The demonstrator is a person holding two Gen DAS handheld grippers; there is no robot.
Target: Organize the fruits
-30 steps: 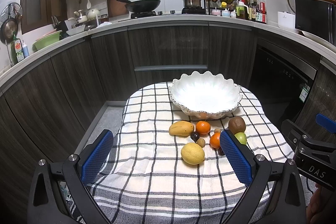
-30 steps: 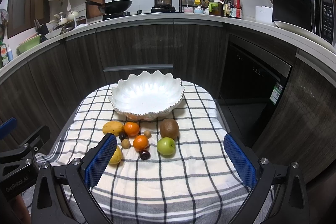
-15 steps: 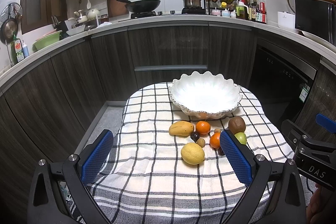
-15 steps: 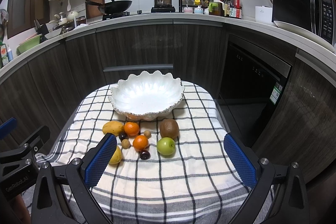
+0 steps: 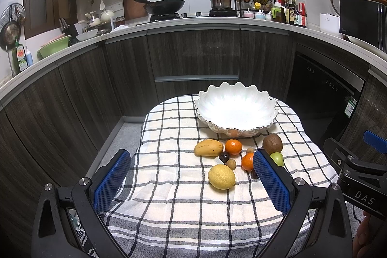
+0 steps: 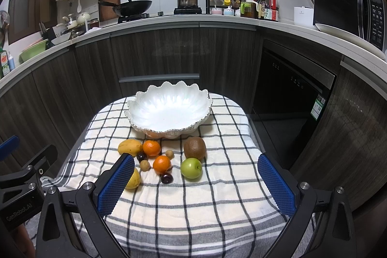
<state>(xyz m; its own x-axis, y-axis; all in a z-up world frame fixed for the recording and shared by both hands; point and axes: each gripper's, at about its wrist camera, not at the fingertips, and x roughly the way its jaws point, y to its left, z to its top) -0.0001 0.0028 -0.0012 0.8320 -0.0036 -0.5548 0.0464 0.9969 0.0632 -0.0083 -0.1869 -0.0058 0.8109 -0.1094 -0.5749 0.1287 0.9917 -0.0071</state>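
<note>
No change from the earlier frames: both claws spread wide, holding nothing.
Left gripper point(image 5: 192, 181) and right gripper point(image 6: 196, 184) hover over checked cloth point(image 6: 205, 204); smooth lemon point(image 5: 221, 176), fuzzy kiwi point(image 6: 195, 148), glossy apple point(image 6: 191, 168) lie before scalloped white bowl point(image 6: 169, 113).

Wok point(image 5: 167, 6) and pot point(image 5: 220, 2) on stove; microwave point(image 6: 350, 9) on counter.

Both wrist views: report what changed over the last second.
Nothing visibly changed. Both claws, left and right, hang open and empty short of the fruit; the white bowl is empty, and the lemon, green apple and kiwi lie where they were on the checked cloth.
</note>
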